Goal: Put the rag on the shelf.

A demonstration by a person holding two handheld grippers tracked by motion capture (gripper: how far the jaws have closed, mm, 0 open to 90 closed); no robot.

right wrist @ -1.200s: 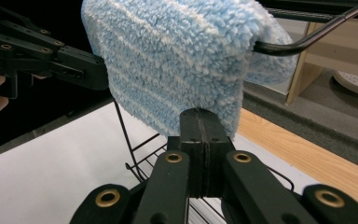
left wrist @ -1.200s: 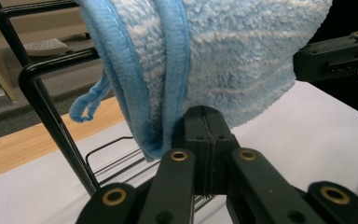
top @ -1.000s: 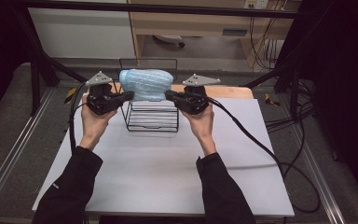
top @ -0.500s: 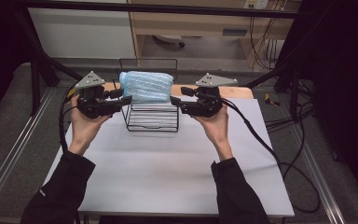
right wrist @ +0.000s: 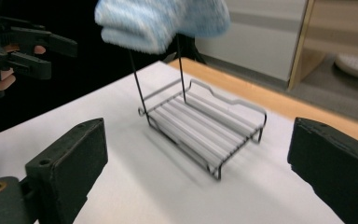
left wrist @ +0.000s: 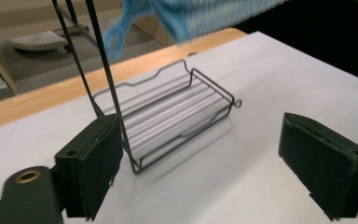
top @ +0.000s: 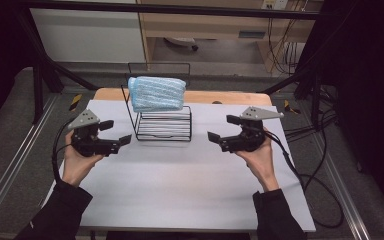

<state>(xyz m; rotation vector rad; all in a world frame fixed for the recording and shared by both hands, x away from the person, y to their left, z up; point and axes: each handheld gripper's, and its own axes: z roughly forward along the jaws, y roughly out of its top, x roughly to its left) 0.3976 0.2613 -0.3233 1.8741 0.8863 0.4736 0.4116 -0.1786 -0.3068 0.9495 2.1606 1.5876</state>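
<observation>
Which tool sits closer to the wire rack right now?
The left tool: its jaw tips almost reach the wire rack, while the right tool stands farther from it.

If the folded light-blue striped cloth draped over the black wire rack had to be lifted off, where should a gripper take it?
Probably grip the folded light-blue striped cloth at an overhanging end, coming from the side: the ends stick out past the uprights of the black wire rack, so the jaws could close on cloth alone. Both the left gripper and the right gripper stand open nearby.
</observation>
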